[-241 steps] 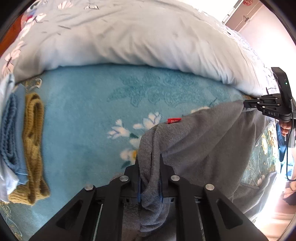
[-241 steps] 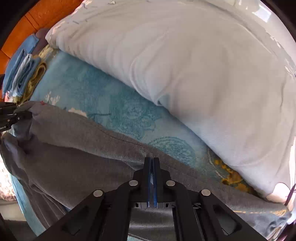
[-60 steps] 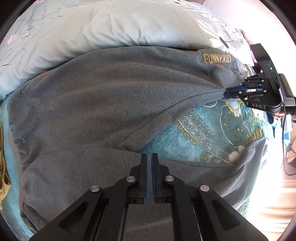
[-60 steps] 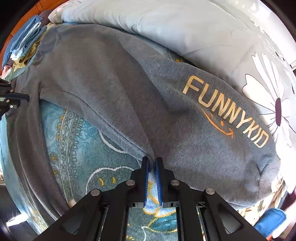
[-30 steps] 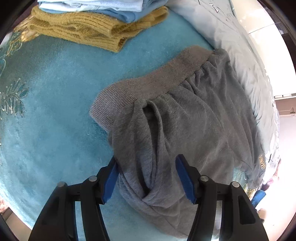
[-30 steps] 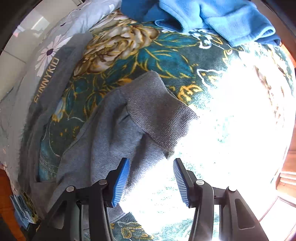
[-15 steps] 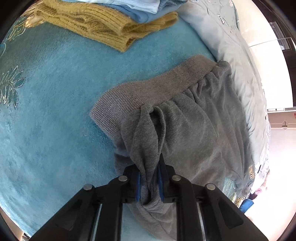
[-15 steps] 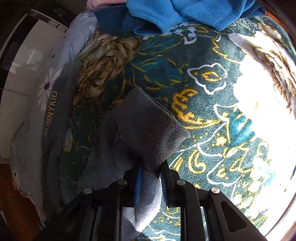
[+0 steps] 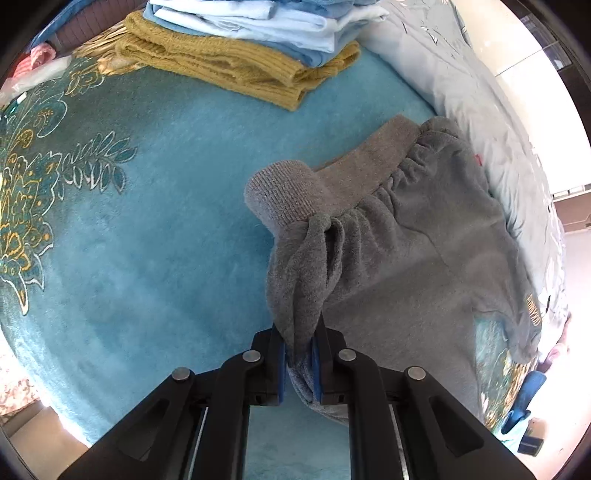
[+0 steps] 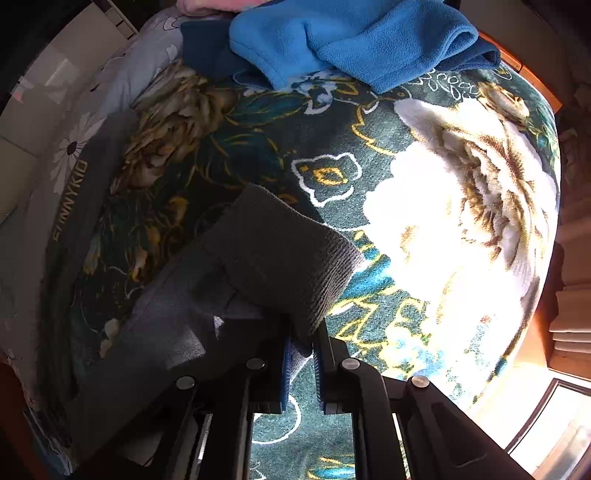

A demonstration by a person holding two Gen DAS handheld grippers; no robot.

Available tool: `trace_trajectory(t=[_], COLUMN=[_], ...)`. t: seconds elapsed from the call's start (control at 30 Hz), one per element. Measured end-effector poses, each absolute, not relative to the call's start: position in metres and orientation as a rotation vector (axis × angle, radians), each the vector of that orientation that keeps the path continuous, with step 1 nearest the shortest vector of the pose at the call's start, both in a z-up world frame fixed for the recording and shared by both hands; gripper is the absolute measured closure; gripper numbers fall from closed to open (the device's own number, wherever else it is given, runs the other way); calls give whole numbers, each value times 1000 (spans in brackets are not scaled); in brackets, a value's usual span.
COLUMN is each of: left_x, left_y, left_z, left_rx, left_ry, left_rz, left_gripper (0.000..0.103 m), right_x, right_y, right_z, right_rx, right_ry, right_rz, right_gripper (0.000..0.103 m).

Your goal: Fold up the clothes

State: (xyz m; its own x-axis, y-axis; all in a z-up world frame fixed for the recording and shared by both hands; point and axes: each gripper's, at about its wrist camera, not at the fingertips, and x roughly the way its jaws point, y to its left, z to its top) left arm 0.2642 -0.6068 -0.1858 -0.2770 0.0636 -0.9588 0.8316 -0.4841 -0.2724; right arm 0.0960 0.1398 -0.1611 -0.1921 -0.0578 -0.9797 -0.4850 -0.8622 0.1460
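Grey sweatpants with a yellow FUNNYKID print lie across the bed. In the left wrist view my left gripper is shut on a bunched fold just below the ribbed waistband, whose corner is lifted and curls over. In the right wrist view my right gripper has its jaws closing on the leg's edge, just under the ribbed ankle cuff. The cloth is pinched between the blue pads and the cuff is raised off the blanket.
A folded stack, a mustard knit under light-blue clothes, sits at the far side of the teal blanket. A pale duvet borders the pants. A blue fleece lies beyond the cuff on the floral blanket.
A second ago both grippers stood open around the cloth. Both have since shut on it and lifted it a little, so the waistband corner and the cuff have risen.
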Motion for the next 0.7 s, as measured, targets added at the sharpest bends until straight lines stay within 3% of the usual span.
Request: trace_trajectory(t=[0.47,0.63,0.7], left_x=[232,227,225], left_y=[-621,-628,-630], left_z=[-197,-179,-163], left_rx=[1515,1564,1576], left_ry=[1063,994,922], left_rz=[-1784,-1788,-1814], left_gripper=[87,73,68], right_x=[98,101,104], right_y=[146,148,151], right_z=[-164,-143,-128], right_rx=[-1853,-1837,-1803], right_ry=[606,550,531], right_rz=[2108,2086,2090], right_gripper=[87,66,63])
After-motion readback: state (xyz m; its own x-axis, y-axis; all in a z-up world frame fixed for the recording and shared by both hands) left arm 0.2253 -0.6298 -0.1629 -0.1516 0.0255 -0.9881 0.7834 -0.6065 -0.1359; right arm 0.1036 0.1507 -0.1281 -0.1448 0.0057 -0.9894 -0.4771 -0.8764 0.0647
